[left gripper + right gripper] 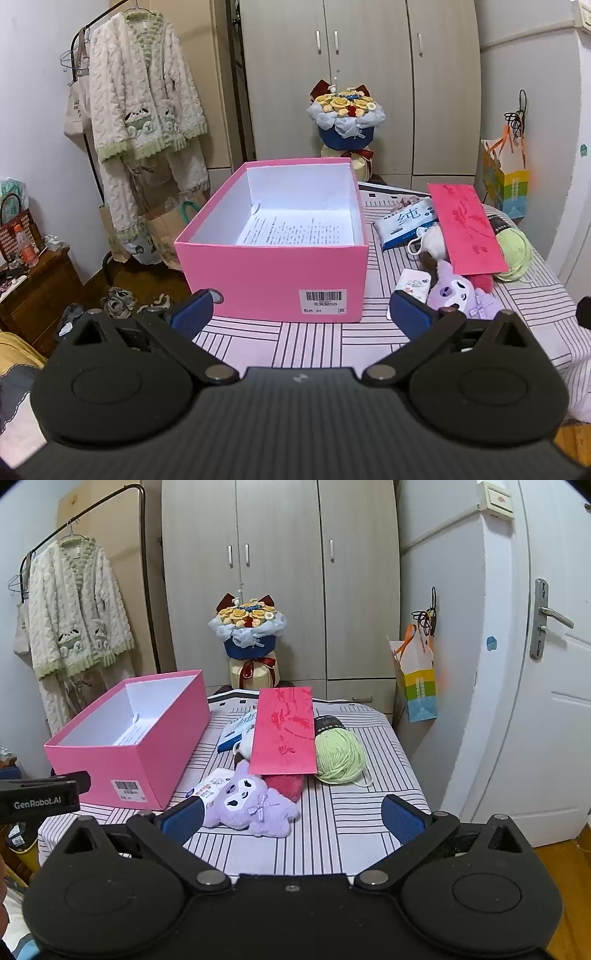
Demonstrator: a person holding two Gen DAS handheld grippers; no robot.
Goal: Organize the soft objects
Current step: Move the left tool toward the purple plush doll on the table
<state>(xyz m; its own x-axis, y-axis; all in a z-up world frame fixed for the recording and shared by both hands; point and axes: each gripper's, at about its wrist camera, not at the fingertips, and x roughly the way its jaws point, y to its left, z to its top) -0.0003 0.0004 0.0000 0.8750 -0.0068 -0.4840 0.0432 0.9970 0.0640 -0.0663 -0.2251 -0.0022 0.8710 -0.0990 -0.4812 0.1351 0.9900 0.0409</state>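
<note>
The purple plush (251,805) lies just right of the pink box (147,753), beside the green yarn (338,755). It looks light and squashy (grip the body, not the bow). Both the left gripper (299,314) and right gripper (291,819) gape empty.

Around the Table

A fleecy robe (144,99) hangs on a rack (144,590) at left. A bouquet (249,627) stands before the wardrobe (280,572). A striped paper bag (417,679) hangs beside the white door (535,701), and shoes (118,301) lie on the floor
</note>
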